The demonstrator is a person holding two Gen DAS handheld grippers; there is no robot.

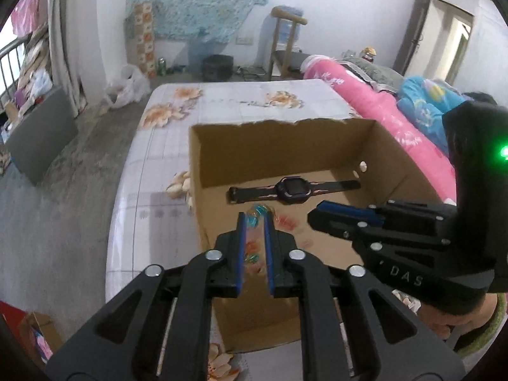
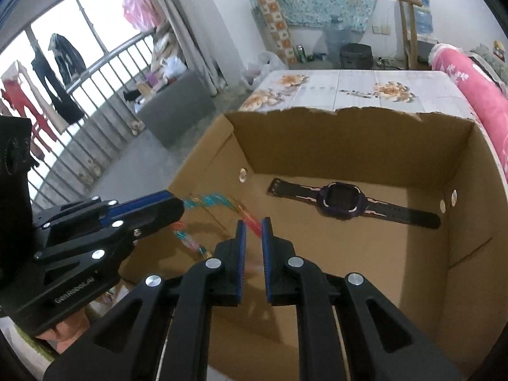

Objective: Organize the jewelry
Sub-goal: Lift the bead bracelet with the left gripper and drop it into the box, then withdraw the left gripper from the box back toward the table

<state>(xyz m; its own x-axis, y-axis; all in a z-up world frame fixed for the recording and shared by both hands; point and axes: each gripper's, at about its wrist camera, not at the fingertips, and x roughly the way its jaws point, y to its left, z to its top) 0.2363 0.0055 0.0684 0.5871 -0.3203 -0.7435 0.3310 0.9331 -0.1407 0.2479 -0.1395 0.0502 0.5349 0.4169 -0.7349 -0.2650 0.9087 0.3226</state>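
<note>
An open cardboard box (image 1: 397,158) (image 2: 476,254) stands on the floral table. A dark purple watch (image 1: 290,189) (image 2: 343,203) lies flat on its floor. A colourful translucent bead bracelet (image 1: 257,214) (image 2: 209,201) hangs inside the box, blurred. My left gripper (image 1: 255,217) is shut on its turquoise end. My right gripper (image 2: 253,222), also in the left wrist view (image 1: 314,214), pinches its red-orange part.
The floral table (image 1: 222,101) runs away behind the box. A pink quilt (image 1: 381,101) lies along the right. A wooden chair (image 1: 285,44) and a water jug stand by the far wall. A grey block (image 2: 177,108) and a balcony railing are on the left.
</note>
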